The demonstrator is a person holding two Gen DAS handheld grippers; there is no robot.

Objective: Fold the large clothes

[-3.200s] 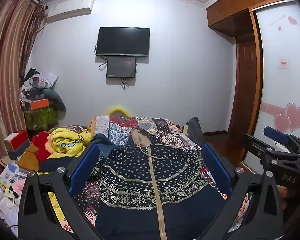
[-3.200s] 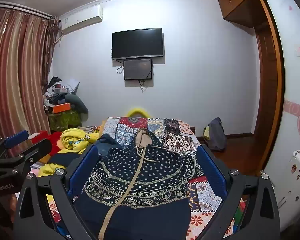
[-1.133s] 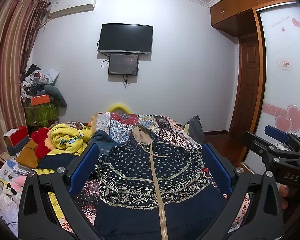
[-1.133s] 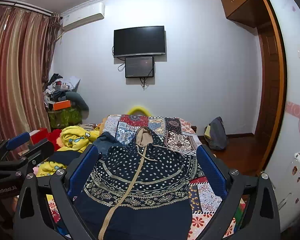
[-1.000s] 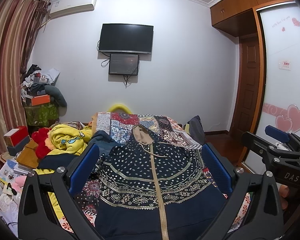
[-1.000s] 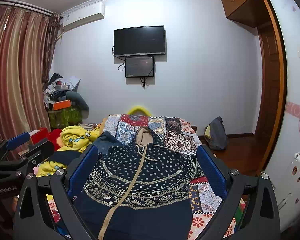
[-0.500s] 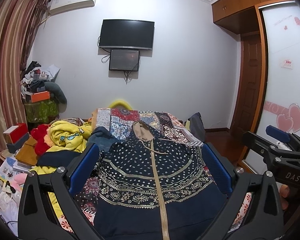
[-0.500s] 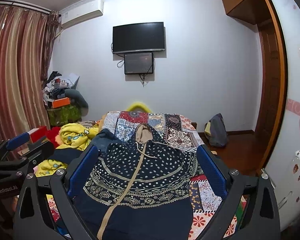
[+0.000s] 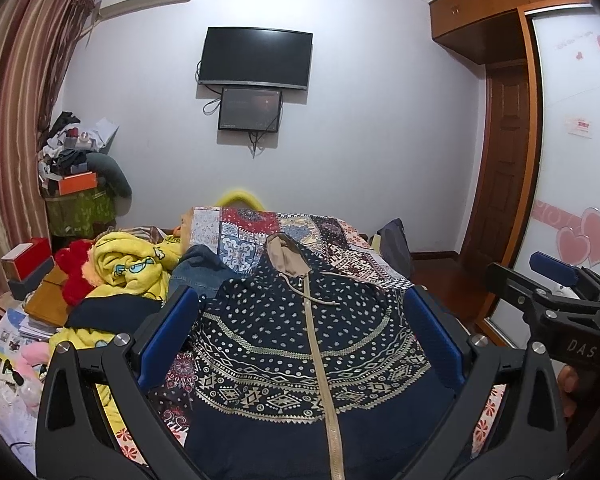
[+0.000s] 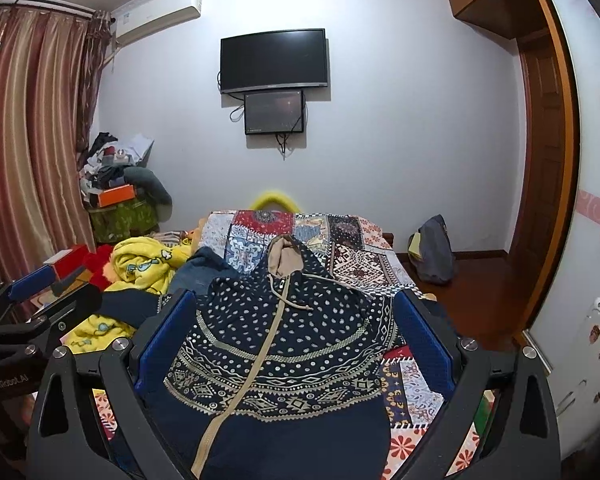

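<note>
Left wrist view: the left gripper (image 9: 300, 332) is hovering with fingers spread over the navy gold-patterned zip hoodie (image 9: 300, 344) lying flat on the patchwork quilt (image 9: 256, 232)

Right wrist view: the right gripper (image 10: 292, 332) is hanging spread wide, quilt edge showing rightward

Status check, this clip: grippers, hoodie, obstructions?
Both grippers open, empty. Hoodie flat on bed, unfolded. Clothes pile crowds its left.

You are holding both wrist cameras side by side at the foot of the bed (image 9: 364, 248), facing the TV wall (image 9: 256, 58). Each is looking along its own fingers, sharing the hoodie (image 9: 300, 344) (image 10: 284, 344) close below.
</note>
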